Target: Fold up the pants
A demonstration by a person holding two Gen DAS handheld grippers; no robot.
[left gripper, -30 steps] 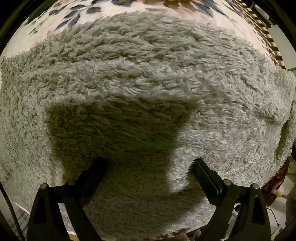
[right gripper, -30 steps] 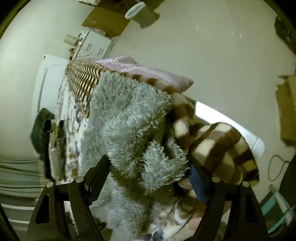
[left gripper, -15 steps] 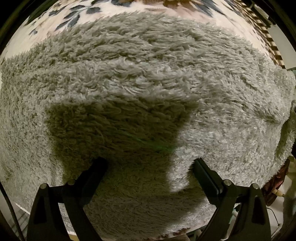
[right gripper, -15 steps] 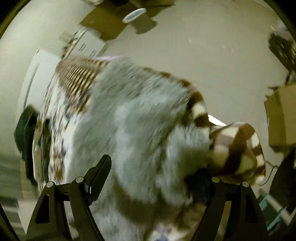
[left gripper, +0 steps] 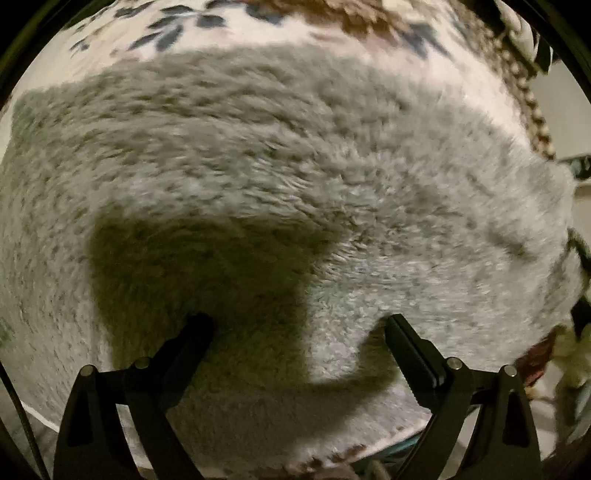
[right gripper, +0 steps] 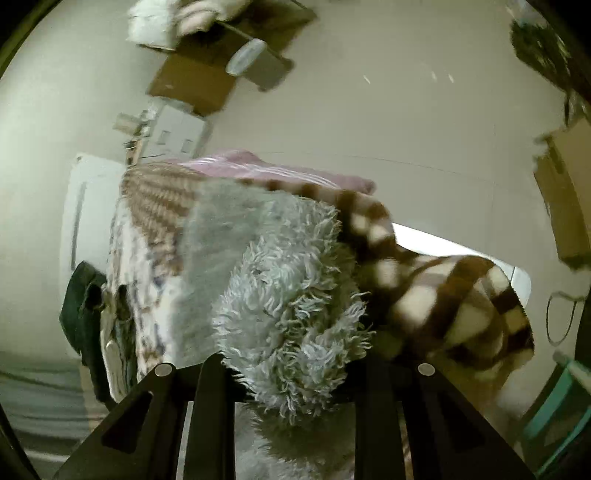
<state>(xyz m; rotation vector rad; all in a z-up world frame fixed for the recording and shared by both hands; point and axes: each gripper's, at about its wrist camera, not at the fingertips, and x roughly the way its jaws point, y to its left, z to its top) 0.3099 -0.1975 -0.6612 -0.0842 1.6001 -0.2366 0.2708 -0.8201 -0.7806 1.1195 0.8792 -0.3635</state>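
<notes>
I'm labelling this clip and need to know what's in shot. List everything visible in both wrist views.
fluffy pants: one, grey-green shaggy pile, spread over the bed; one bunched edge is in the right gripper
bedsheet: one, white with dark leaf print, under the pants
checked blanket: one, brown and cream, at the bed's edge beside the bunched pants
pillow: one, pink, far end of the bed
dark garment: one, blackish, hanging off the bed's left side
cardboard: brown, against the far wall
left gripper: black, jaws apart above the pants
right gripper: black, jaws closed on the pants
</notes>
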